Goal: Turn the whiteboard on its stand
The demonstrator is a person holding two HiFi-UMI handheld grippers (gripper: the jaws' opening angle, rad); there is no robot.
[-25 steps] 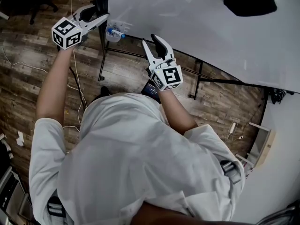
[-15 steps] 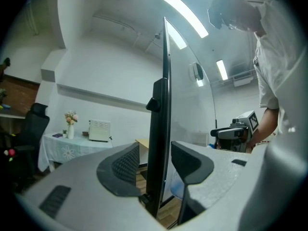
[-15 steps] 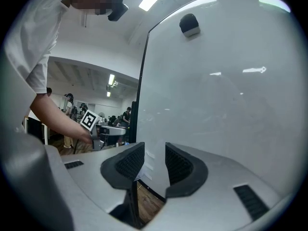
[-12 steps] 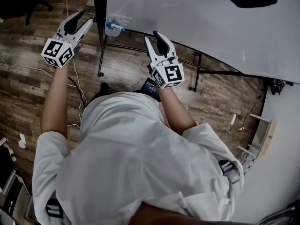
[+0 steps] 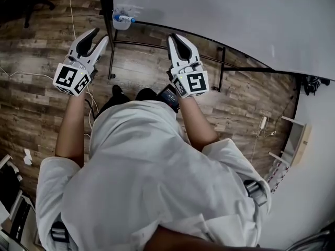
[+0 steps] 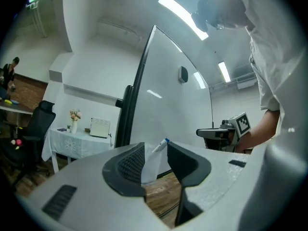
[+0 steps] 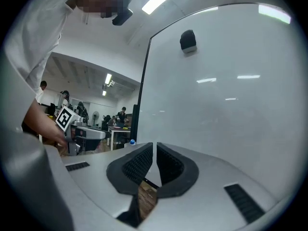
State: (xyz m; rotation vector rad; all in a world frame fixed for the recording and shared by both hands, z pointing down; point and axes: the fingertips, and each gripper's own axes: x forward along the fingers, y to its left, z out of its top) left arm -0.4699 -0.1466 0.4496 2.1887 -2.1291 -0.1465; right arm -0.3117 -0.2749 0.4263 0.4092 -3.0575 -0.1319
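Wood floor (image 5: 36, 82) is lying under everything in the head view. Whiteboard (image 5: 220, 20) is filling the far side and running off to the right, and it is sitting on its black stand (image 5: 222, 72), whose bars are showing beneath its near edge.

Left gripper (image 5: 98, 34) is hanging near the board's left edge, apart from it. Its jaws have just been closing but are standing released, with nothing between them. In its own view I am seeing only the cup beyond the gap.

Right gripper (image 5: 176, 37) is pointing at the board's near edge. Its jaws have just been closing to a thin slit and are clenched on nothing.

Clear cup (image 5: 121, 22) is hanging at the board's left corner, holding a blue-capped marker (image 5: 126, 19). A dark eraser (image 7: 187, 41) is sticking high on the board.
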